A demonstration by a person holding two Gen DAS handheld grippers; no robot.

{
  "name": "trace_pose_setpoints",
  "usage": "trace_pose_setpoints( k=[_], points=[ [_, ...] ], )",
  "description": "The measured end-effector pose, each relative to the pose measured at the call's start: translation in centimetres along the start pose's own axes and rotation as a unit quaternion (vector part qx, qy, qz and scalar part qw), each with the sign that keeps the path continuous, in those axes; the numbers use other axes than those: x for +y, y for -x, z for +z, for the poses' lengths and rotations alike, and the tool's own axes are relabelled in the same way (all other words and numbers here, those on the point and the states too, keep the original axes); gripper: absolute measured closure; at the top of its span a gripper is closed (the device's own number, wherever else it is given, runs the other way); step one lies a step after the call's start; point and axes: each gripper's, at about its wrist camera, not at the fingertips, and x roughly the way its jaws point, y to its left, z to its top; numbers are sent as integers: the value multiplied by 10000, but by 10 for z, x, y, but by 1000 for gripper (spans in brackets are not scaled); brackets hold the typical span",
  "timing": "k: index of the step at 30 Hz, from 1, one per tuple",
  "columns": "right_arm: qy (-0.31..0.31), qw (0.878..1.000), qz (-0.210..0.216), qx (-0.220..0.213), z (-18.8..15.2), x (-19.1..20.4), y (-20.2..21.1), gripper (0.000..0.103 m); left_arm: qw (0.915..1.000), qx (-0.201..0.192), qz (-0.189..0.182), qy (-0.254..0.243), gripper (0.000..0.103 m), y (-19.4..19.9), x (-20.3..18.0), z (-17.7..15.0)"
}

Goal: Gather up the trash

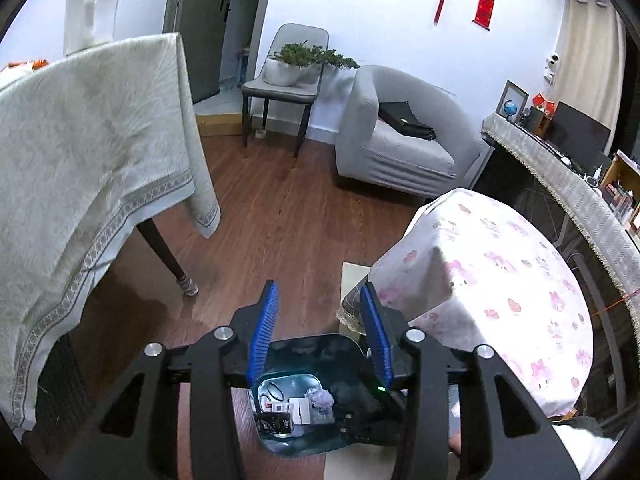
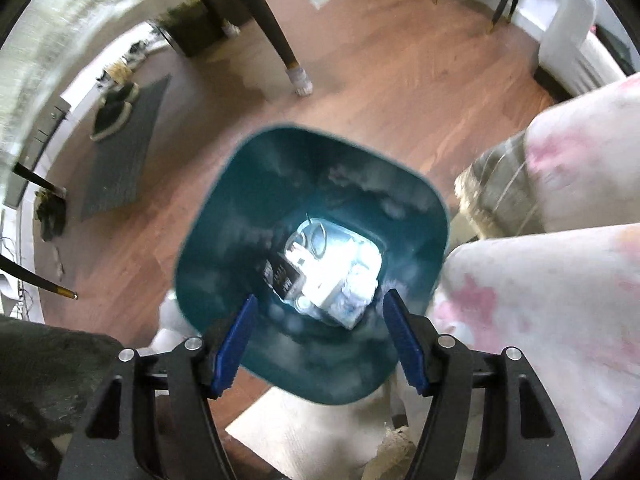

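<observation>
While both claws gape, teal bin [image 2: 224, 200] below – black packet [image 2: 282, 274], lettering unreadable.

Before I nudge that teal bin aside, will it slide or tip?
The bin would probably slide: it stands on smooth wood floor. It looks light, with only some paper and small boxes at the bottom. Its tall walls flare toward the rim, so a push up high might tip it; push low.
</observation>
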Motion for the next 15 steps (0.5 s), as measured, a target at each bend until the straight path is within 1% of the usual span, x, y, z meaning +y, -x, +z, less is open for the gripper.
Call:
trace_pose_setpoints(
  k=[1, 2, 4, 6, 7, 9, 11, 14, 15],
  points=[
    [3, 9999, 4, -111, 0, 0, 12, 37, 10000, -30, 38, -2, 54, 2, -2, 1],
    [-5, 9997, 2, -234, 1, 1, 25, 37, 10000, -59, 53, 18, 49, 5, -3, 2],
    [-26, 9989, 8, -472, 1, 0, 46, 37, 9999, -114, 76, 89, 42, 11, -4, 5],
    [-49, 9974, -32, -713, 3, -1, 68, 36, 9996, -218, 145, 121, 33, 21, -6, 5],
    [-69, 9962, -24, -872, 3, -2, 81, 34, 9995, -240, 169, 131, 27, 25, -7, 3],
    [-89, 9932, -12, -1157, 2, -3, 103, 28, 9994, -219, 249, 139, 25, 33, -9, -2],
    [-64, 9903, -61, -1384, -2, -5, 125, 27, 9989, -211, 408, 71, 15, 40, -13, -8],
    [-29, 9851, -195, -1707, -8, -6, 152, 22, 9973, -373, 639, -5, 8, 55, -21, -19],
    [-35, 9835, -227, -1794, -10, -5, 159, 19, 9970, -400, 666, -16, 8, 57, -24, -21]
  ],
)
